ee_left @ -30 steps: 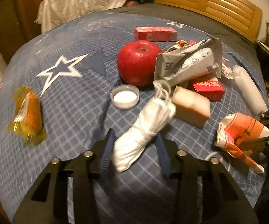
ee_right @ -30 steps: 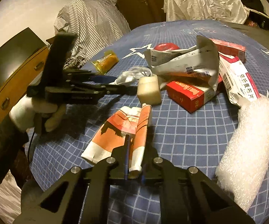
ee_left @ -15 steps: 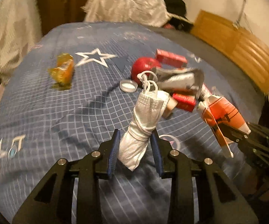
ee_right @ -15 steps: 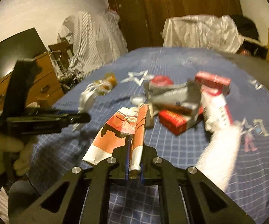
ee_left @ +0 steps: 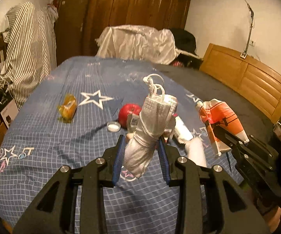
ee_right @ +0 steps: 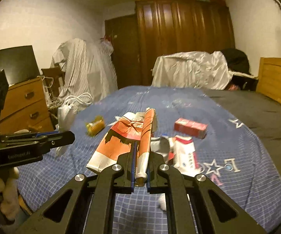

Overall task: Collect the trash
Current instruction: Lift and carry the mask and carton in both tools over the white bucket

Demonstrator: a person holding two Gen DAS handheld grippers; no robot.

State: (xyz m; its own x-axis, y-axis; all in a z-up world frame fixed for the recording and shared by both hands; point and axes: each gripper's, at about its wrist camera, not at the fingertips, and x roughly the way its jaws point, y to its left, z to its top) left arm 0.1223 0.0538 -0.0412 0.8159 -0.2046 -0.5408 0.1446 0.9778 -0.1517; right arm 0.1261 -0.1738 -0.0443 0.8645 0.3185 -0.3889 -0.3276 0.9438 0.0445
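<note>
Both hands are full right now: the left tool is pinching a rolled-up white mask bundle around its lower half, and the right tool is clamped on the folded edge of a crumpled orange carton, both lifted clear of the bed. My worry is the carton, it's only caught by a thin flap, so a quick swing could let it slip. The mask's loose strings at 12 o'clock might snag too. Apple, white lid and yellow wrapper sit at 11 o'clock.
</note>
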